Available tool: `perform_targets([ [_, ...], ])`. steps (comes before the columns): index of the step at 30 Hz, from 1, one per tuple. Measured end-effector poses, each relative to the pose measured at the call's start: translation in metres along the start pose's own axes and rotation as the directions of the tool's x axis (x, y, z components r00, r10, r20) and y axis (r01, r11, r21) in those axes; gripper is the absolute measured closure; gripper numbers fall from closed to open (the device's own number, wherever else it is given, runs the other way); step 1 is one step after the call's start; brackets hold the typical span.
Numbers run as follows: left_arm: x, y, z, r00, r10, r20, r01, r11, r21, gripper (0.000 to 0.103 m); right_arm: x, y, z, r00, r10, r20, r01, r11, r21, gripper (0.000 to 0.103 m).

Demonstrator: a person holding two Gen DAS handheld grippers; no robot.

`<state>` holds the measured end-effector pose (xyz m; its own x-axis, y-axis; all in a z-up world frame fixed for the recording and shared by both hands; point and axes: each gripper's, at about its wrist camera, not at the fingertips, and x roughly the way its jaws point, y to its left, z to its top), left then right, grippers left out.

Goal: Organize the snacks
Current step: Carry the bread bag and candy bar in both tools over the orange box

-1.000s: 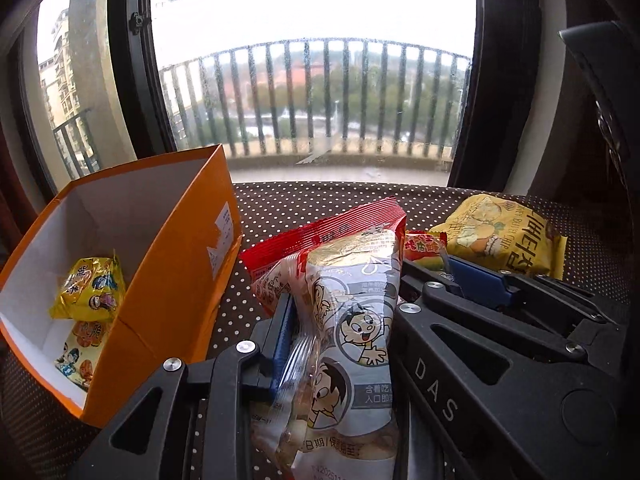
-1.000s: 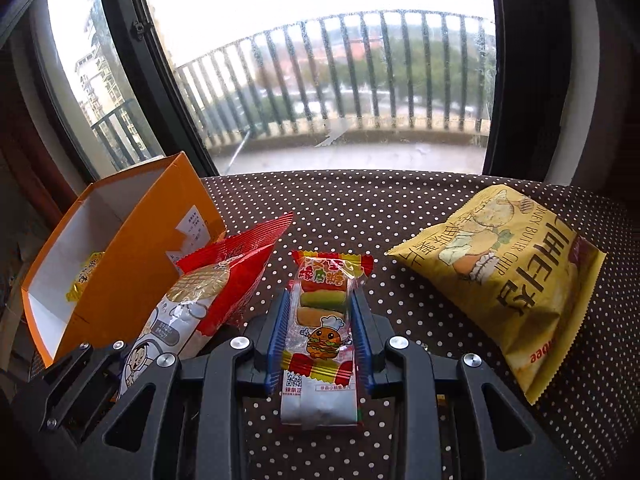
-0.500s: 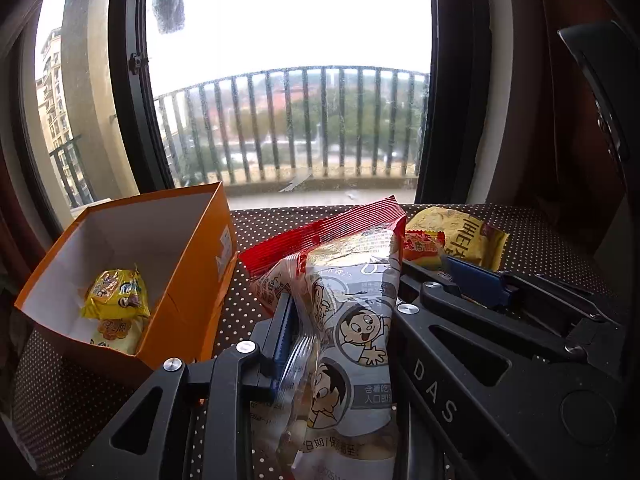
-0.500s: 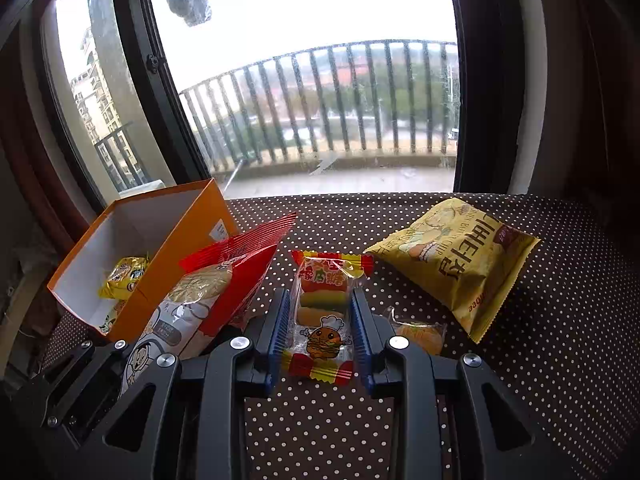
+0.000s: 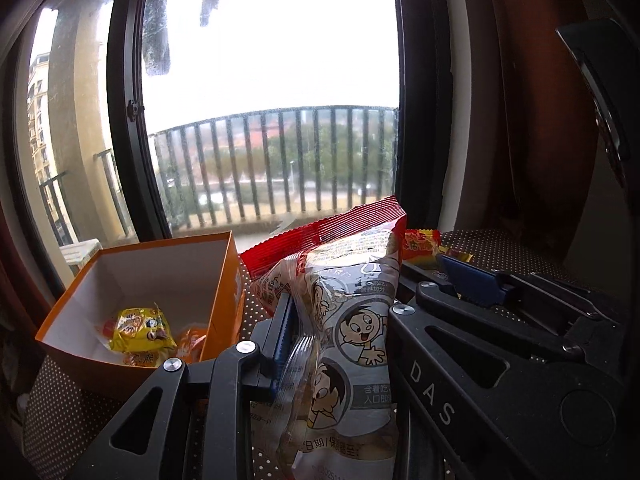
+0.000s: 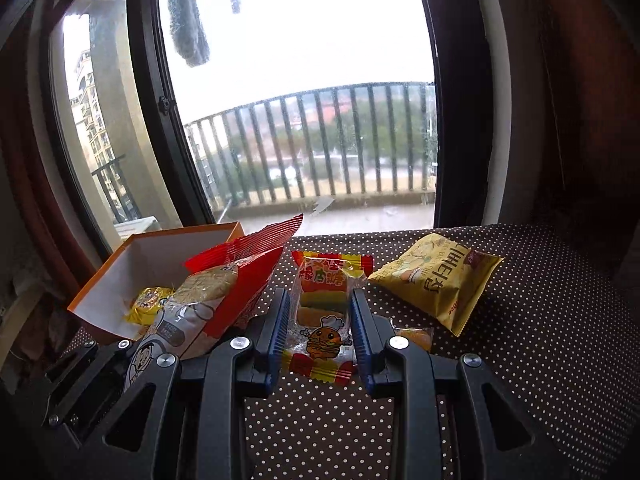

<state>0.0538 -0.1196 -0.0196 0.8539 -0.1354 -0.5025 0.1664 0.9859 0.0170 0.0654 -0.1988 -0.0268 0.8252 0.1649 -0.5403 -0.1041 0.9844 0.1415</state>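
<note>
My left gripper (image 5: 340, 320) is shut on a red-topped cartoon biscuit bag (image 5: 352, 320) and holds it above the table, just right of the open orange box (image 5: 222, 280). The box holds small yellow snack packs (image 5: 140, 328). My right gripper (image 6: 320, 320) is shut on a small burger gummy packet (image 6: 324, 320) and holds it off the dotted cloth. In the right wrist view the biscuit bag (image 6: 216, 300) and the orange box (image 6: 100, 280) are at left. The right gripper's blue pad and the gummy packet (image 5: 420, 240) show behind the biscuit bag in the left wrist view.
A yellow chip bag (image 6: 440, 276) lies on the brown dotted tablecloth (image 6: 540, 320) at right. A small orange snack pack (image 6: 416, 336) lies by my right finger. A large window with a balcony railing (image 6: 320, 140) stands behind the table.
Both grippers have risen and pulled back with their snacks; the table and box sit lower and farther in view. A small orange pack appeared on the cloth beneath the right gripper.
</note>
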Motion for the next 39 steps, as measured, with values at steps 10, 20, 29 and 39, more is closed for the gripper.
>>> perform_targets([
  [10,-0.015,0.036,0.009,0.999,-0.004,0.048,0.005,1.0,-0.031,0.075,-0.007,0.04,0.01,0.999,-0.003,0.041,0.005,0.999,-0.045,0.07],
  [20,-0.011,0.081,0.016,0.997,0.042,0.06,-0.038,0.997,-0.071,0.075,0.018,0.087,0.027,0.998,0.04,0.042,-0.036,0.995,-0.092,0.07],
  [29,0.0,0.134,0.02,0.993,0.108,0.05,-0.103,0.99,-0.099,0.075,0.052,0.131,0.039,0.994,0.103,0.031,-0.099,0.989,-0.113,0.07],
  [39,0.03,0.197,0.013,0.988,0.151,-0.031,-0.154,0.974,-0.166,0.075,0.106,0.182,0.038,0.987,0.162,-0.024,-0.164,0.978,-0.126,0.07],
])
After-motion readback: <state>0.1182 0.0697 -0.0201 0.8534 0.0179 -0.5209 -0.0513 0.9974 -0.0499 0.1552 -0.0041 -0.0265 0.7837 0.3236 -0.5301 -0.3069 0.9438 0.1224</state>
